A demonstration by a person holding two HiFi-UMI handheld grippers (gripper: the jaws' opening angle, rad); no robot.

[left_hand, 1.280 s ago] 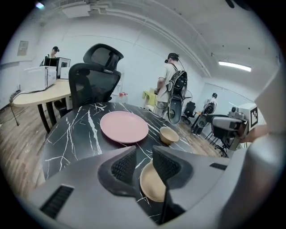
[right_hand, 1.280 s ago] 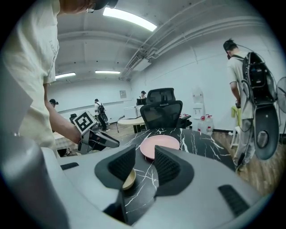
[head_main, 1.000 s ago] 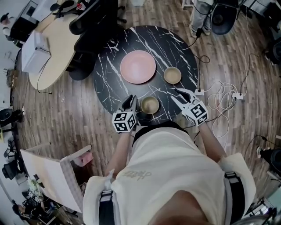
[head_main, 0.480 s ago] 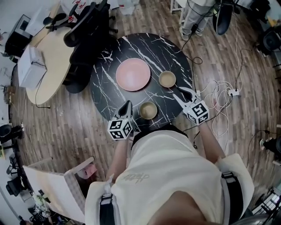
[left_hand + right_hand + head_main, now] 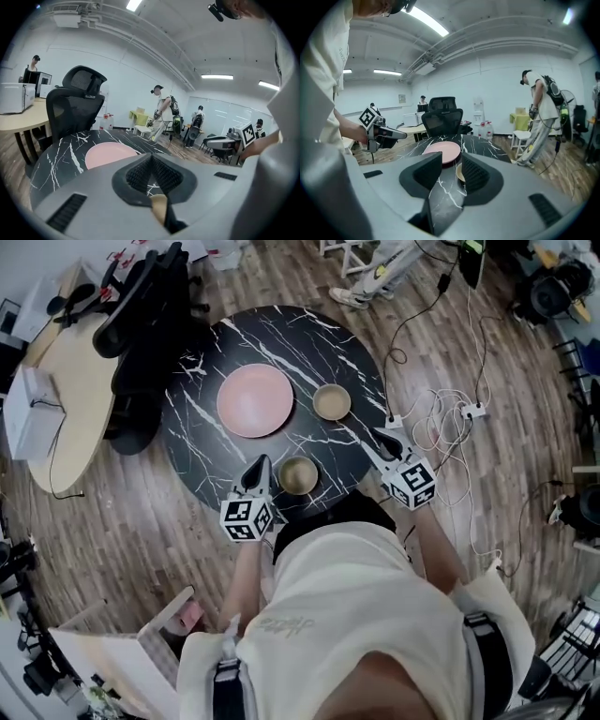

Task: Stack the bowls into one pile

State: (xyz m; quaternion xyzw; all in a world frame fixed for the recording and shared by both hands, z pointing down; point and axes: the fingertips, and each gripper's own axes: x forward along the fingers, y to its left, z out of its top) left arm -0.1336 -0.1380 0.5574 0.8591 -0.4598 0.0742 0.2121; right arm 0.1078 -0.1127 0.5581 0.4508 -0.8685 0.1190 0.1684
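First, in the head view, two small tan bowls are seen on a round black table (image 5: 197, 442) veined in white. The near bowl (image 5: 298, 475) sits close to the front edge. The far bowl (image 5: 332, 402) sits further back, just beside a pink plate (image 5: 255, 400). The bowls stand well apart, so nothing is stacked yet. The left gripper (image 5: 260, 468) is held just beside the near bowl's left side, and contact cannot be made out from here. The right gripper (image 5: 384, 439) is held over the table's right edge, pointed toward the far bowl but short of it.

Next, in the left gripper view, the jaws are shown pressed together at their tips with nothing pinched. A sliver of the near bowl (image 5: 159, 206) is glimpsed low in the gap behind them, and the plate (image 5: 110, 154) lies beyond.

Lastly, in the right gripper view, the jaws are shown spread wide and empty. The far bowl (image 5: 460, 172) is framed between them, still some way off, with the plate (image 5: 442, 152) just behind it.

The bowls are judged to be stiff, hard and fairly light, with a smooth finish that may slip under the pads and chip if knocked. A hold is best taken on the rim, one jaw inside the wall and one outside. The bowl should be kept level while it is carried and lowered gently into the other.
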